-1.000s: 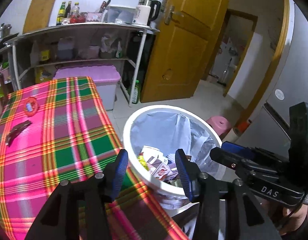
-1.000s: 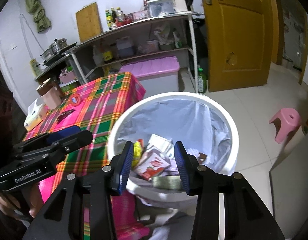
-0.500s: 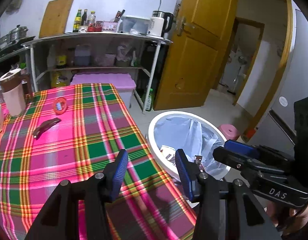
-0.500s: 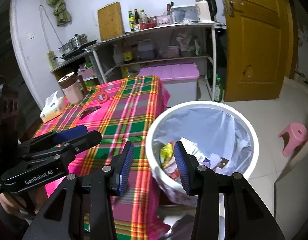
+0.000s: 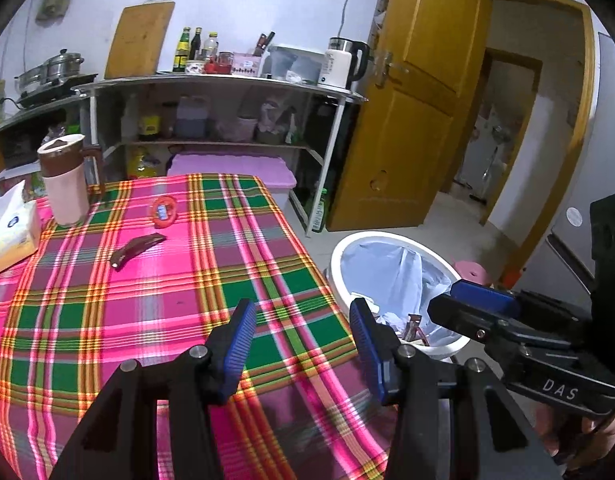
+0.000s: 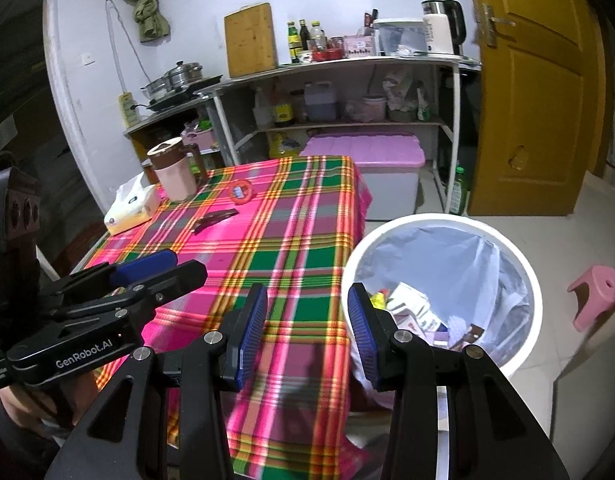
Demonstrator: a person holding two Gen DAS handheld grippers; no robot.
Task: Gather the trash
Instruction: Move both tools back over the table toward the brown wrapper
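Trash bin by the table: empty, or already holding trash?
Holding trash. The white trash bin has wrappers and packets piled at the bottom of its liner, well below the rim.

Left gripper (image 5: 301,344): black angular frame, ribbed blue pads (image 5: 239,344), silver screws at the joints, white "GenRobot.AI" lettering on its side. Right gripper (image 6: 307,330): same black frame, blue pads (image 6: 251,330), silver screws; white "DAS" lettering on its side.

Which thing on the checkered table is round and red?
The red ring-shaped item past the dark brown wrapper. The wrapper is long and flat, the tissue pack is boxy, and the jug stands tall.
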